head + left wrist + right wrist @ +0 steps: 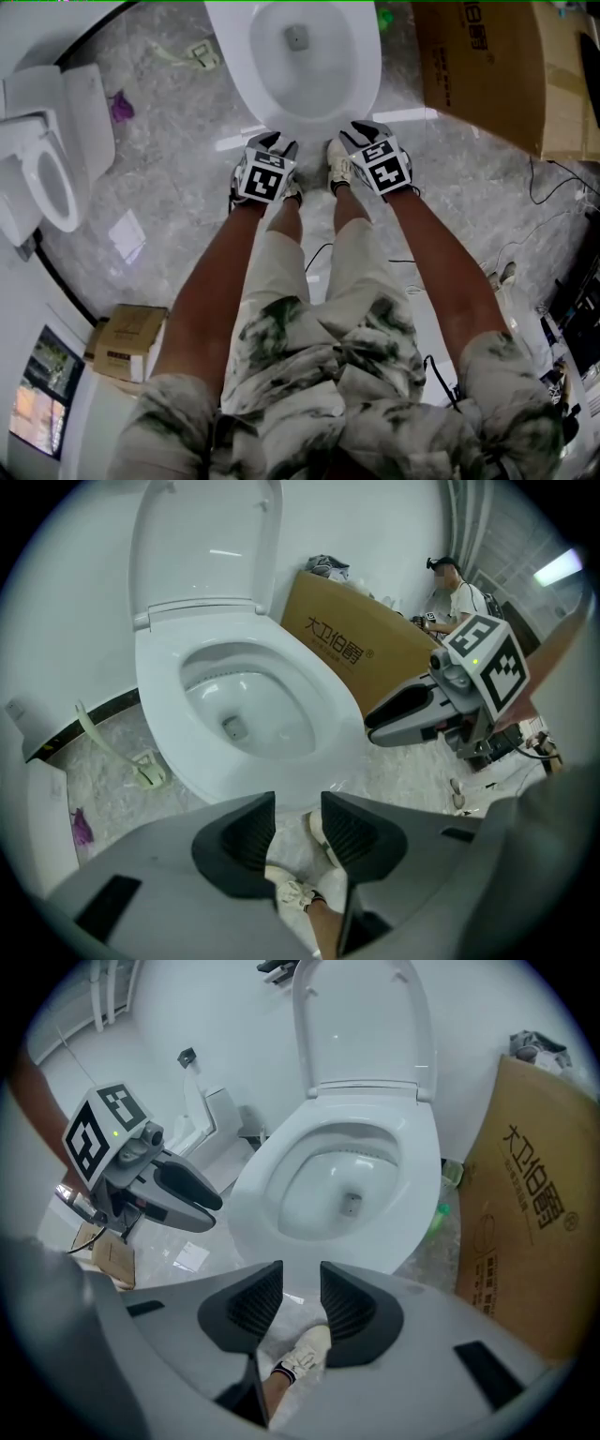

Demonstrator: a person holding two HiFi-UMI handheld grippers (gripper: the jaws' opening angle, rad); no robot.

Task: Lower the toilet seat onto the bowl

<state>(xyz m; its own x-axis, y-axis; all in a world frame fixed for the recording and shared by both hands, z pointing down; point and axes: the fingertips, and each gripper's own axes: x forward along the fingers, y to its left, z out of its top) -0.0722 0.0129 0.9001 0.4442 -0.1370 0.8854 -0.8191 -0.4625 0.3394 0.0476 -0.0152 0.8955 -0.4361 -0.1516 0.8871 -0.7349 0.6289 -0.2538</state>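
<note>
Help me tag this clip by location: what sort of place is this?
Likely a bathroom-fixture showroom or storeroom: a white toilet, a second toilet nearby, and a large cardboard box.

Grey marble floor (178, 187), big brown cardboard box (487, 66) at far right, second white toilet (80, 112) at left, small cardboard box (127, 339) near it, purple scrap (121, 107), white paper sheet (127, 234), black cables (532, 180), person seated (457, 592) behind the big box

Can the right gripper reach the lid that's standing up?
Probably yes. The right gripper is open and empty, and only the open bowl lies between it and the raised lid; nothing blocks the way.
</note>
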